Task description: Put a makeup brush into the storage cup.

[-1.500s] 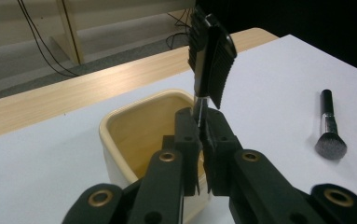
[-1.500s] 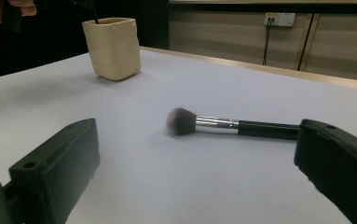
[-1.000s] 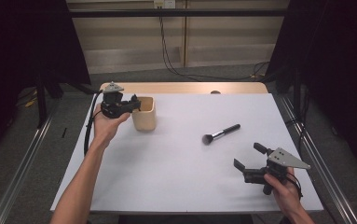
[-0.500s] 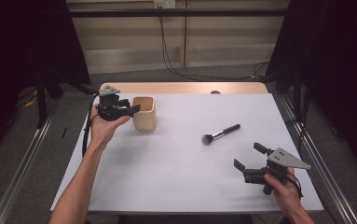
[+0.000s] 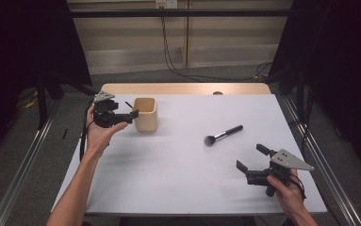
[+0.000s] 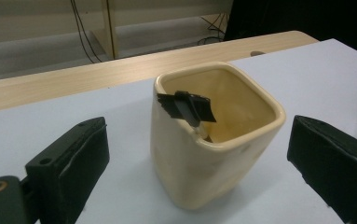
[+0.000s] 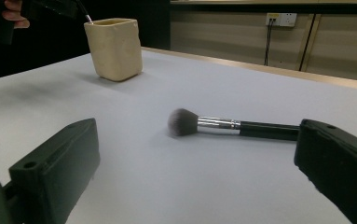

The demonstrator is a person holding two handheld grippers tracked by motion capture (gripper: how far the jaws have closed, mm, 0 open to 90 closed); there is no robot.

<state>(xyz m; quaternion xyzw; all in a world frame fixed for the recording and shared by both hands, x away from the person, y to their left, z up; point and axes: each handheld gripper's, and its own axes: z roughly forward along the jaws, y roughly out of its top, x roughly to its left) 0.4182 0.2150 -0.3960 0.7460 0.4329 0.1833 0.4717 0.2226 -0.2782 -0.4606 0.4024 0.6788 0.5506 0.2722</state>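
Observation:
A cream square cup stands at the table's back left. Inside it a small flat black brush leans on the near rim. My left gripper is just left of the cup, level with its rim. Its jaws have just been opening and now stand open, wide apart, with nothing pressed between them. A black-handled makeup brush lies flat mid-table. My right gripper is open near the front right, with that brush lying just beyond its fingertips.
The white table top ends in a wooden strip at the back. Cables run over the floor behind. Metal rails flank both sides of the table.
My left gripper has drawn back a little to the left, away from the cup's rim. The right gripper and the makeup brush have stayed where they were.

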